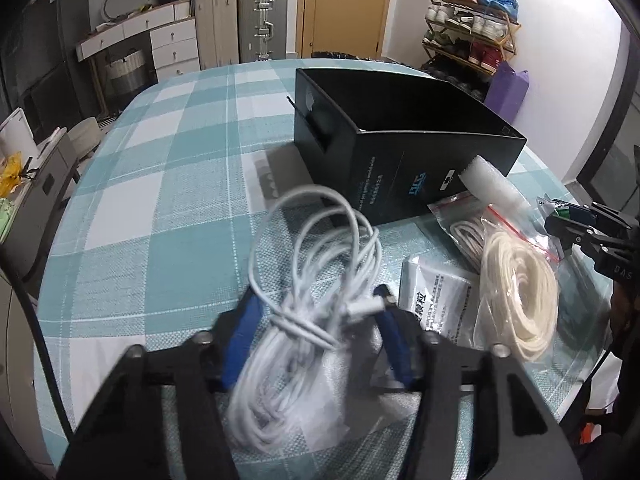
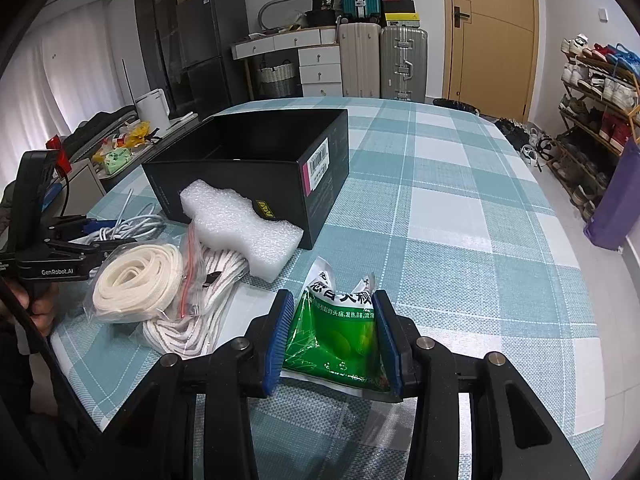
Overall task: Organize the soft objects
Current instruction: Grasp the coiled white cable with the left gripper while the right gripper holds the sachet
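My left gripper (image 1: 318, 300) is shut on a bundle of white cable (image 1: 316, 280), which bulges between the blue pads and looks lifted off the cloth. My right gripper (image 2: 330, 304) is shut on a green medicine packet (image 2: 334, 332), squeezed between its pads just above the table. An open black box (image 1: 404, 148) stands in the middle of the table; it also shows in the right wrist view (image 2: 256, 160). A white foam block (image 2: 240, 228) leans against the box. A cream rope coil (image 2: 138, 280) in a clear bag lies beside it.
A zip bag with striped cord (image 2: 200, 304) lies next to the rope coil. A white paper packet (image 1: 436, 300) lies right of my left gripper. The checked tablecloth (image 2: 460, 220) covers the table. Suitcases, drawers and a shoe rack stand behind.
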Available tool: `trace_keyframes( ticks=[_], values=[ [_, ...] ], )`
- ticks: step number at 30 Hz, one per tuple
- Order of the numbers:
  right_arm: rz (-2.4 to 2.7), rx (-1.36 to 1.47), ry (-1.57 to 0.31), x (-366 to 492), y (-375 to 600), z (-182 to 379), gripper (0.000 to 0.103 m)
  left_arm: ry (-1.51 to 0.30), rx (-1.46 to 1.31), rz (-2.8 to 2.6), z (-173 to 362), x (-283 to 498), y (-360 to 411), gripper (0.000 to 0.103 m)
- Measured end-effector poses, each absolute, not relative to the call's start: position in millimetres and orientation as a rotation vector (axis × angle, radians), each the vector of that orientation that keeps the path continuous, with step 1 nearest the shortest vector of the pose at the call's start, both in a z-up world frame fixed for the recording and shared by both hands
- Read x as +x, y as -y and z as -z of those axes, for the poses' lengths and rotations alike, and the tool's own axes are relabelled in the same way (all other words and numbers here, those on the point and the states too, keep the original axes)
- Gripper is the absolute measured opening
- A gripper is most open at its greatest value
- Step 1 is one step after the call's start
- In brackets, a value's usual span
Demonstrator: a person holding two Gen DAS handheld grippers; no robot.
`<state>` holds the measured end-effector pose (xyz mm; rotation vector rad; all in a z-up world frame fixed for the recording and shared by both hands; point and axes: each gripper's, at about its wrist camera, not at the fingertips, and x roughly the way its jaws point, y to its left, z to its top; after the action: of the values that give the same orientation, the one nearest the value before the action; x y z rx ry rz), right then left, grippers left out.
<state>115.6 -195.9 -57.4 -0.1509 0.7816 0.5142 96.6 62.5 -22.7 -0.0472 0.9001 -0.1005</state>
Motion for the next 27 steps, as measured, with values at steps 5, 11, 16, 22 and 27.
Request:
trace_keyframes(
  ticks=[5, 11, 16, 22, 27],
  values=[
    [-0.521, -0.149, -0.770, 115.3, 193.7, 56.2, 0.040, -0.878, -0.065, 0.105, 20.6, 93.2, -63.7, 0.044],
    [-0.534, -0.147, -0.740, 111.2, 191.4, 50.7, 0.040, -0.823, -0.083, 0.097, 8.5, 87.4, -66.5, 0.044],
    [-0.545, -0.144, -0.708, 105.5, 189.7, 42.4, 0.040, -0.768, -0.102, 0.080, -5.8, 82.9, -70.5, 0.044],
    [-0.559, -0.139, -0.668, 97.9, 187.4, 31.7, 0.040, -0.715, -0.113, 0.065, -20.6, 82.0, -71.8, 0.044],
    [-0.577, -0.133, -0.624, 93.0, 183.6, 20.8, 0.040, -0.678, -0.100, 0.057, -33.1, 84.0, -65.8, 0.044]
  ],
)
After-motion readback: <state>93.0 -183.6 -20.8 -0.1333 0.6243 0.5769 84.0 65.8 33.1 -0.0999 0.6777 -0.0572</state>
